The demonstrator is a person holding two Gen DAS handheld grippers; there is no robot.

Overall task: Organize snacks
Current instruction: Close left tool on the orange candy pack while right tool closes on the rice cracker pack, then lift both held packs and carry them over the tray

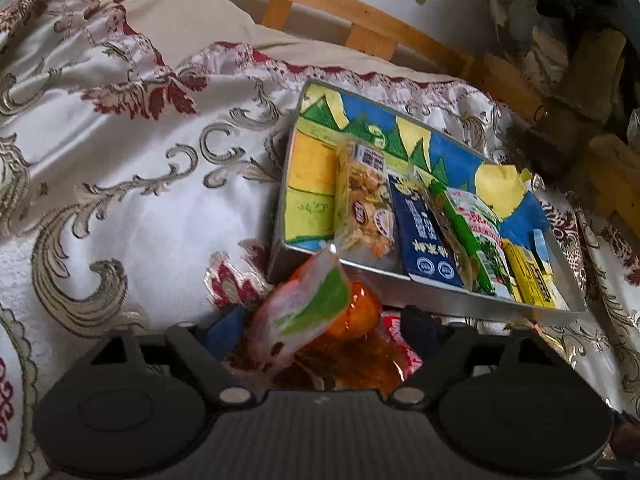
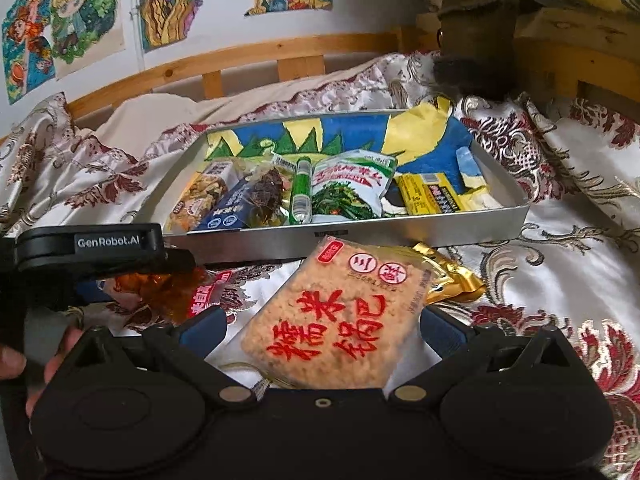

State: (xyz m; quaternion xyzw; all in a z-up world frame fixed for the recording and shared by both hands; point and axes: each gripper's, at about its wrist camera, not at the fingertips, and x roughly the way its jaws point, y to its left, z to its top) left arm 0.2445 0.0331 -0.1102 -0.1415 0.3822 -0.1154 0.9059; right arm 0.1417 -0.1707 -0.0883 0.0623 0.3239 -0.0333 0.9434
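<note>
A metal tray [image 1: 440, 294] [image 2: 360, 236] with a drawn paper liner lies on the bed and holds several snack packs. My left gripper [image 1: 324, 330] stands just before the tray's near wall, jaws apart around an orange snack pack [image 1: 352, 340] with a white-green pack [image 1: 304, 308] on it; a grip is not clear. It shows from the side in the right wrist view [image 2: 120, 264] over the orange pack [image 2: 168, 292]. My right gripper [image 2: 324, 324] is open around a rice-cracker pack [image 2: 336, 316] lying on the bedspread. A gold pack [image 2: 448, 276] lies behind it.
The bedspread [image 1: 140, 160] is cream satin with red and gold patterns. A wooden bed rail [image 2: 240, 60] runs behind the tray. Posters hang on the wall [image 2: 80, 20]. Bundled clothes and wood pieces [image 1: 560, 60] sit at the far right.
</note>
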